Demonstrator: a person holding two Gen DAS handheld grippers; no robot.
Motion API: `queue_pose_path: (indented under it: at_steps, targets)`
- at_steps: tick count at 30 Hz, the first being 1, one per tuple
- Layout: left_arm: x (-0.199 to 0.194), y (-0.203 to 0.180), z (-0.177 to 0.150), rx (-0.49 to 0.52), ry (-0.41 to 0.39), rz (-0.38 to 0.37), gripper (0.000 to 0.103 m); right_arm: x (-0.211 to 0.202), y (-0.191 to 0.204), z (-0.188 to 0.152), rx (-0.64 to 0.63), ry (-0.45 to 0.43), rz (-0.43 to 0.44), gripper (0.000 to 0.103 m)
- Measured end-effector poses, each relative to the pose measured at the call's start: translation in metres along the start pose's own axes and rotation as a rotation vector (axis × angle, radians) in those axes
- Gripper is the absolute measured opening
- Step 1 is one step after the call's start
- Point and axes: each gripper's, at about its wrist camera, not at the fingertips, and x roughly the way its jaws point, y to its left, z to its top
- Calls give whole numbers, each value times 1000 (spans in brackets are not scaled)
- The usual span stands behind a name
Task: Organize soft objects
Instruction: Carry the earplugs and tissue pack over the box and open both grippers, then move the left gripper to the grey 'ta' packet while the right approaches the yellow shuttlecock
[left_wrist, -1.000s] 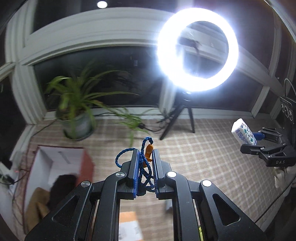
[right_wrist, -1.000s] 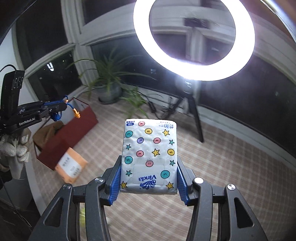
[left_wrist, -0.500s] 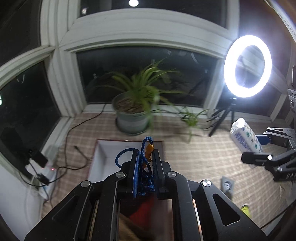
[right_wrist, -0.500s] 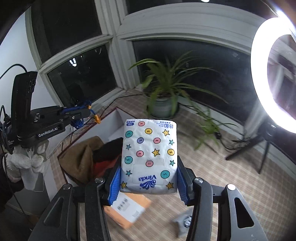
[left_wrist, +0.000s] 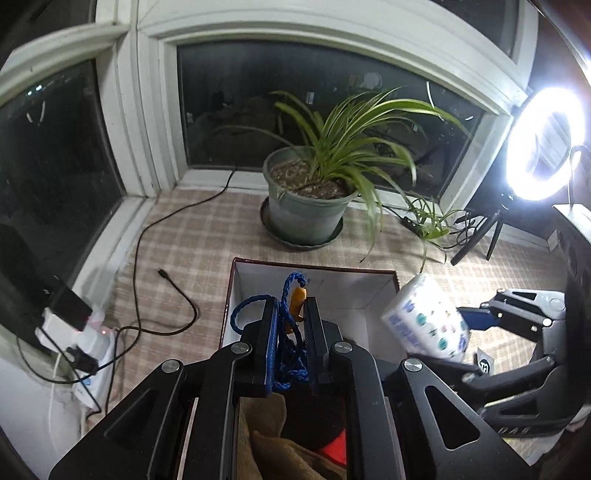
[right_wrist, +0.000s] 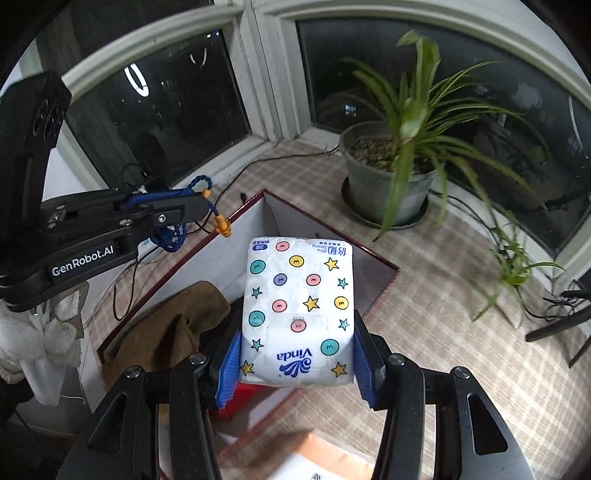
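My left gripper (left_wrist: 291, 317) is shut on a blue braided cord with an orange end (left_wrist: 286, 345) and holds it above an open dark red box with a white inside (left_wrist: 258, 291). My right gripper (right_wrist: 297, 354) is shut on a white Vinda tissue pack with coloured dots and stars (right_wrist: 297, 306), over the box's right side (right_wrist: 384, 284). The box holds a brown cloth (right_wrist: 166, 328), a dark item (left_wrist: 314, 421) and something red (left_wrist: 334, 448). The tissue pack (left_wrist: 424, 319) and the cord (right_wrist: 192, 214) each show in the other wrist view.
A potted spider plant (left_wrist: 306, 199) stands on the checked mat behind the box, by the windows. A ring light on a tripod (left_wrist: 543, 144) is at the right. Black cables (left_wrist: 162, 258) and a power strip (left_wrist: 70, 325) lie to the left. An orange parcel (right_wrist: 325, 461) lies below my right gripper.
Both grippers have swung left and come down over the box, still holding the cord and the tissue pack. The ring light has slid to the right edge; the box and plant are nearer.
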Motion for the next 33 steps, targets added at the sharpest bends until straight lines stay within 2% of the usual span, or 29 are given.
queue_pose_path:
  at_steps: [5, 8, 10, 11, 12, 22, 28, 33]
  targets:
    - [15, 5, 3, -14, 25, -21, 12, 19, 1, 7, -3, 31, 4, 49]
    - [21, 6, 4, -22, 35, -24, 17, 24, 0, 7, -11, 33, 3, 52]
    - [23, 7, 5, -37, 48, -23, 26, 25, -1, 8, -8, 32, 6, 59]
    - [24, 8, 5, -46, 53, -22, 43, 24, -2, 8, -5, 26, 6, 64]
    - [24, 9, 5, -51, 51, -22, 53, 22, -2, 8, -2, 20, 5, 66]
    - [-1, 4, 2, -51, 11, -3, 54, -9, -13, -4, 25, -17, -1, 67]
    - [-40, -14, -9, -12, -49, -16, 54, -58, -36, -25, 60, -58, -20, 67]
    - [-68, -41, -23, 20, -92, -24, 54, -113, -70, -62, 111, -126, -59, 67]
